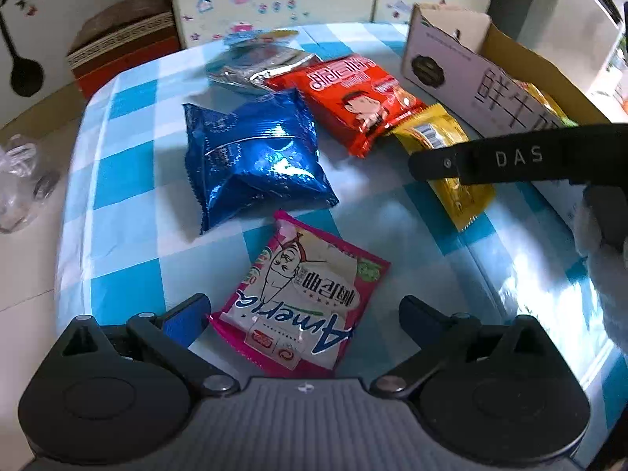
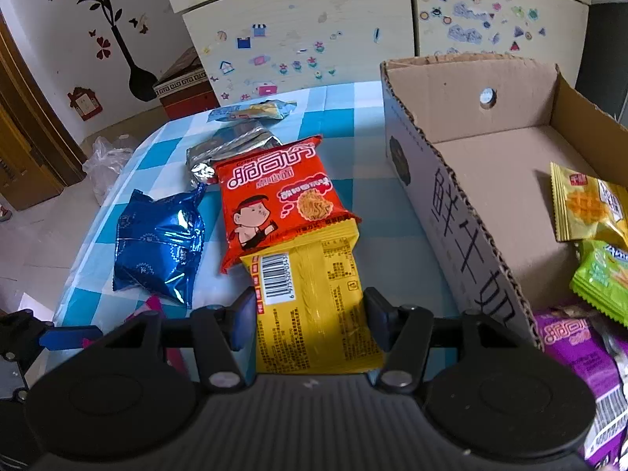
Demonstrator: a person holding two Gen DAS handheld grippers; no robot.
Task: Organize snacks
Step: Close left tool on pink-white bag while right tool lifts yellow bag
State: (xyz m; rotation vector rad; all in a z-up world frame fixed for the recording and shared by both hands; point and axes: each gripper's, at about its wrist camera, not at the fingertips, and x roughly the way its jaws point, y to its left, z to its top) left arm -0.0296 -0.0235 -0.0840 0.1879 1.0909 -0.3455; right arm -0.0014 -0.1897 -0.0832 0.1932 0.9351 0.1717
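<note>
Your right gripper [image 2: 308,320] brackets the yellow pack [image 2: 314,306], jaws apart, contact unclear. Red pack [image 2: 282,200] overlaps its far end; box [image 2: 463,235] just right. Your left gripper [image 1: 304,314] gapes around the pink pack [image 1: 302,298].

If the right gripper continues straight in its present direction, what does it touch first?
Probably the yellow snack packet, already lying between the open fingers of the right gripper. Beyond it lies the red noodle packet. Depth is uncertain.
</note>
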